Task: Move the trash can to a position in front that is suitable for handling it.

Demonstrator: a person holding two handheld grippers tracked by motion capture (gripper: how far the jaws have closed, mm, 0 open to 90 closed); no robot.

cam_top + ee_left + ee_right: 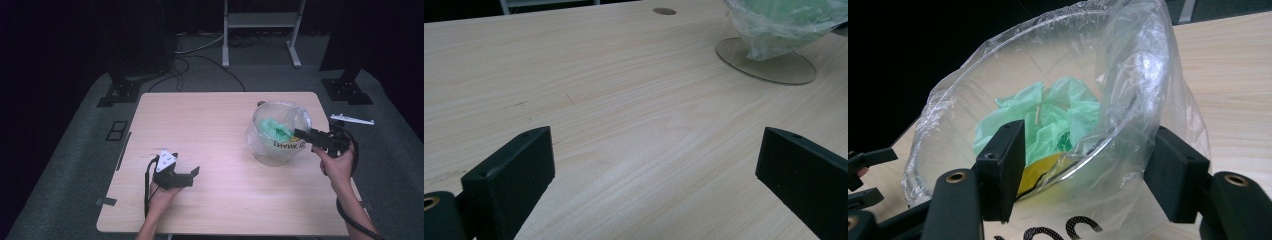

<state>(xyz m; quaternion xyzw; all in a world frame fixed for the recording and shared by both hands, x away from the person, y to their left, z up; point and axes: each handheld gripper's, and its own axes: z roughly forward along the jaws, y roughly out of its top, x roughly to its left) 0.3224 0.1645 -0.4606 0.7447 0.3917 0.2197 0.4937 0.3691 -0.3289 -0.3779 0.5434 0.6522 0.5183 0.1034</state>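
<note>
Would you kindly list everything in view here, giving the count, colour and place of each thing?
Table: one, light wood, centre.
Glass bowl: one, clear, right part of table.
Plastic bag: one, clear with black lettering, lining the bowl, draped over its rim.
Crumpled bag: one, green, inside the bowl.
Stand: one, white, on the floor behind the table.
Left gripper: one, black, jaws open over bare table, front left.
Right gripper: one, black, jaws open astride the bowl's rim and bag.
Hands: two, entering from the bottom edge.
</note>
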